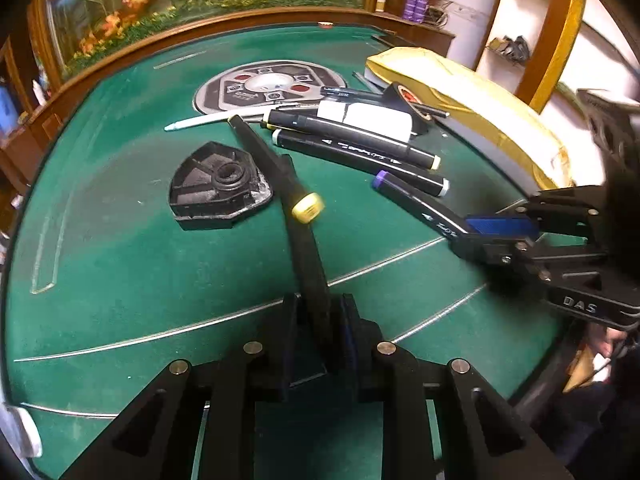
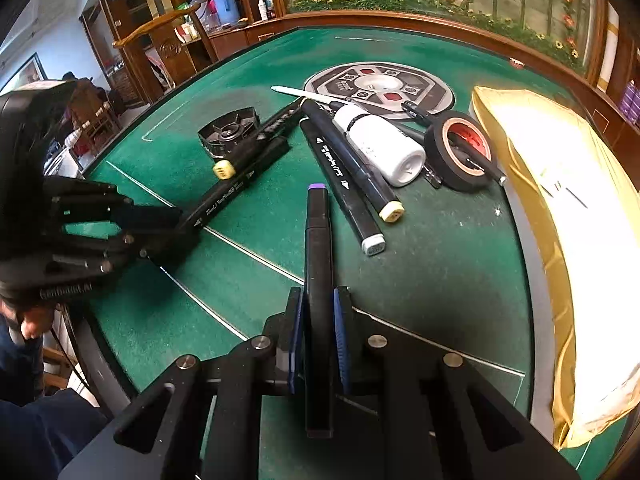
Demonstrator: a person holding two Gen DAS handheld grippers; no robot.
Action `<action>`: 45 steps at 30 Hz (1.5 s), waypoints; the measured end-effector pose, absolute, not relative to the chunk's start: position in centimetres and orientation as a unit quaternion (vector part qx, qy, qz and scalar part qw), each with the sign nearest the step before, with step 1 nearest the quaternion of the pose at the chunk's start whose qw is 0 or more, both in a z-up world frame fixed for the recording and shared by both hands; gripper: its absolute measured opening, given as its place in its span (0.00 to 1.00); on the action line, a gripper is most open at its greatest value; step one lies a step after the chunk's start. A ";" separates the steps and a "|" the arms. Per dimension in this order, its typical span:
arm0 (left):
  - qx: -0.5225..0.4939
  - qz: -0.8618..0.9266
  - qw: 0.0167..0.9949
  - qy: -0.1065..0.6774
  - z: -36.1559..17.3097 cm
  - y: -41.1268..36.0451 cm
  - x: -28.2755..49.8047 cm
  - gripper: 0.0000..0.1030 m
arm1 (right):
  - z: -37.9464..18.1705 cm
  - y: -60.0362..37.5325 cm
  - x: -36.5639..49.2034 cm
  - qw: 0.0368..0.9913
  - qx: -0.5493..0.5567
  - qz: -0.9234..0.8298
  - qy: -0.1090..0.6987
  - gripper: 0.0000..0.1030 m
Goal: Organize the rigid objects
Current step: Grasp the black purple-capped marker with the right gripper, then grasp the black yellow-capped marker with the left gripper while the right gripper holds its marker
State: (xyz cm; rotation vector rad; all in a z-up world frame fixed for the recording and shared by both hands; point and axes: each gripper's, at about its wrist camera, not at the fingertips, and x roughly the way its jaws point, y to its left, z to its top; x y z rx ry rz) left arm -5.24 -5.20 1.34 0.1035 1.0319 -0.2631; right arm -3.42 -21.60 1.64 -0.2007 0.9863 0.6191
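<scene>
My left gripper [image 1: 316,312] is shut on a black marker [image 1: 308,252] that points away from me. A second black marker with a yellow cap [image 1: 307,208] lies just beside it. My right gripper [image 2: 319,312] is shut on a black marker with a purple cap [image 2: 318,216], also seen in the left wrist view [image 1: 416,196]. Two more black markers [image 2: 352,176] lie side by side on the green table [image 2: 440,260], next to a white bottle [image 2: 380,144] and a roll of black tape [image 2: 460,152]. A black plastic part [image 1: 220,188] lies at the left.
A yellow padded envelope [image 2: 560,208] lies along the table's right side. A round grey control panel [image 2: 380,88] sits in the table's middle, with a white pen [image 2: 304,94] in front of it. A wooden rim [image 2: 400,22] bounds the far edge.
</scene>
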 end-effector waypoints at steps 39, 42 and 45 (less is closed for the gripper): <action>0.054 -0.089 0.881 0.462 1.1 -7.6 -4.7 0.15 | 1.4 -19.4 -4.9 0.852 -0.158 0.254 0.431 0.16; 0.054 -0.087 0.881 0.462 1.1 -7.7 -4.6 0.15 | 1.4 -19.5 -4.9 0.852 -0.155 0.254 0.431 0.16; 0.052 -0.082 0.882 0.460 1.1 -7.8 -4.7 0.15 | 1.4 -19.6 -4.9 0.853 -0.154 0.253 0.431 0.16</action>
